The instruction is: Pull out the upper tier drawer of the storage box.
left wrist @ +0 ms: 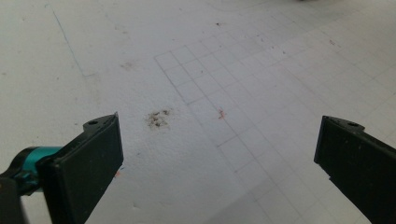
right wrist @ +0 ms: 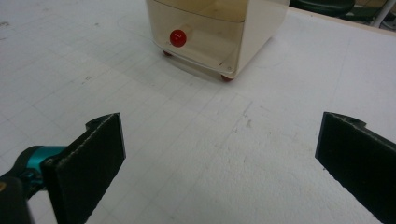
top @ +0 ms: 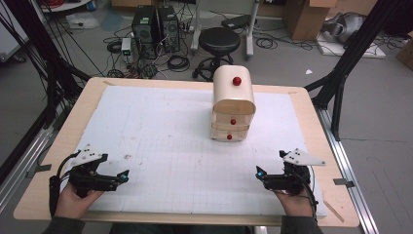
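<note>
Small cream drawer cabinet [top: 233,105] sits upper centre-right of the high view, on the white gridded mat [top: 160,141], front facing the person. Rounded top w/ a red knob [top: 236,81]; two more red knobs below on the drawer fronts, middle [top: 233,122] & bottom [top: 229,137]. All drawers look pushed in. In the right gripper view the cabinet's lower corner is at top centre, bottom knob [right wrist: 177,38] clear.

Right gripper [top: 261,174] at lower right of the high view, jaws spread wide, nothing between them, well short of the cabinet. Left gripper [top: 122,176] at lower left, jaws also wide & empty, over bare mat near a small brown smudge [left wrist: 158,118]; farther from the cabinet than the right one.

Progress: looks like the very start. Nothing gripped, cabinet untouched. Judging by how the right gripper faces the drawers, approx. everything is left: reach in, close on a knob, pull.

Wooden table [top: 92,92] edges the mat; stool [top: 219,41] & PC towers [top: 156,24] on the floor behind.
</note>
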Tool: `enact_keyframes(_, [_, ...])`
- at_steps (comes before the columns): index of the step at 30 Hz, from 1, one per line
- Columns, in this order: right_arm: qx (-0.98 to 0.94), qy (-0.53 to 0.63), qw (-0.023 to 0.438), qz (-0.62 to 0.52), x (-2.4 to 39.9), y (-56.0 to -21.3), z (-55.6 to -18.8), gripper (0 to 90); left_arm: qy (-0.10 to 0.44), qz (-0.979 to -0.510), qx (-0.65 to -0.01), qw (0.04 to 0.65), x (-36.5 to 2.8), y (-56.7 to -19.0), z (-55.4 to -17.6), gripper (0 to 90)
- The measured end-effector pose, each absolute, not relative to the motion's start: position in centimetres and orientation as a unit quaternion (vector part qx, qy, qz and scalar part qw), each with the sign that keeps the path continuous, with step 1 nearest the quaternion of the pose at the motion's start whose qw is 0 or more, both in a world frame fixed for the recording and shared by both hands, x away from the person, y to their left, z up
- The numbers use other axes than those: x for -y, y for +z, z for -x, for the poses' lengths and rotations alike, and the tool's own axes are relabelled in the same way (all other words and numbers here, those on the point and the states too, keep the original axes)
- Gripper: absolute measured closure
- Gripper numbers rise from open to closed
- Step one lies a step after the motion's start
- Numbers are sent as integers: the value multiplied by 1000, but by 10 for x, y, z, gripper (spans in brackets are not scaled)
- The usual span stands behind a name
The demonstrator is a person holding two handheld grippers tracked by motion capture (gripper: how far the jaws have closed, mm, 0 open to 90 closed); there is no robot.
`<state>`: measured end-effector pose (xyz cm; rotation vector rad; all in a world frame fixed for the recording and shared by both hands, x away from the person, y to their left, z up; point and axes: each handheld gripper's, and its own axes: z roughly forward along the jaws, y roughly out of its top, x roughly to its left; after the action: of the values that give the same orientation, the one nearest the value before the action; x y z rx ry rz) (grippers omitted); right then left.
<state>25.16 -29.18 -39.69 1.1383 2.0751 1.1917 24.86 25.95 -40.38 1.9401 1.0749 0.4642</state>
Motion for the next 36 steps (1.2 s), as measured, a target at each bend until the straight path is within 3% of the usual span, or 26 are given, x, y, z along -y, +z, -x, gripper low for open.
enact_keyframes(36, [-754, 429, 267, -420, 257, -392, -259, 4, 184, -773, -434, 425, -262, -405, -250, 17])
